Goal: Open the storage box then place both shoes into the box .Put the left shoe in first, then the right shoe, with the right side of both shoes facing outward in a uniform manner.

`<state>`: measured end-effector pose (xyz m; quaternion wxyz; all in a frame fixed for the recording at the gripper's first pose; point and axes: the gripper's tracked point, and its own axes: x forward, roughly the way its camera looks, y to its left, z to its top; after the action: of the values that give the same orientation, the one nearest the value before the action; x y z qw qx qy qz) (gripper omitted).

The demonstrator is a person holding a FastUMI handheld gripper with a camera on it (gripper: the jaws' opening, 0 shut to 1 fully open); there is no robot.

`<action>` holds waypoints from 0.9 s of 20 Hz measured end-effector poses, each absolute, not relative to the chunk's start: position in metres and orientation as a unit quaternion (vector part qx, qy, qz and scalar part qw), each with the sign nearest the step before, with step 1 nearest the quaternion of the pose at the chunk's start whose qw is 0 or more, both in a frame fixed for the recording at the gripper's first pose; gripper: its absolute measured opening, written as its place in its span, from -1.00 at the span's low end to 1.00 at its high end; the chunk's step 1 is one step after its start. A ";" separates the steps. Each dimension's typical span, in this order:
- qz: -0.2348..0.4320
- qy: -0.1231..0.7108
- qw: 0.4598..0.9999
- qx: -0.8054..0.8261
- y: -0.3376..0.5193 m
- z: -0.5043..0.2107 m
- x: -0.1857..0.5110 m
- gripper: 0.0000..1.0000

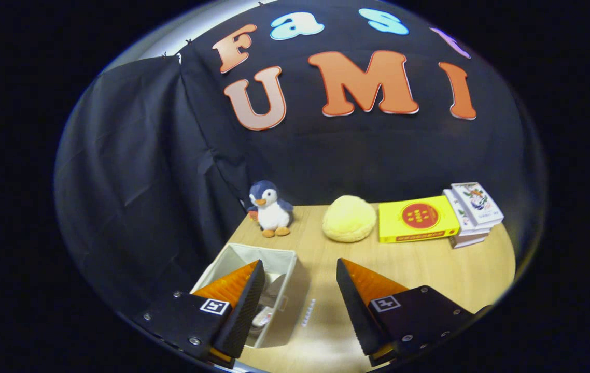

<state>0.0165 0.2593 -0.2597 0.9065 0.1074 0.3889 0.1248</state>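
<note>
A: Storage box?
B: Pale fabric, open-topped, under the left finger on wooden table; shoe partly visible inside.
A: Gripper?
B: Spread wide, gripping nothing.
A: Beyond?
B: Plush penguin, yellow cushion, yellow box, stacked books.

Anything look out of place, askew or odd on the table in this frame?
Mostly tidy. The gripper is open above the table, holding nothing. The storage box is open with a shoe inside. One oddity: a small pale strip lies loose beside the box; I cannot tell what it is.
</note>
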 end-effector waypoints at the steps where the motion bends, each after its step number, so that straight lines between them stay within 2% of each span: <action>1: 0.119 0.378 0.912 0.107 0.247 -0.253 0.018 0.73; 9: 0.085 0.213 0.971 0.066 0.145 -0.157 0.040 0.92; 18: 0.064 0.082 0.995 0.006 0.076 -0.045 0.033 0.94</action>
<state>0.0327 0.0762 -0.0454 0.9946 0.0055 0.0818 0.0643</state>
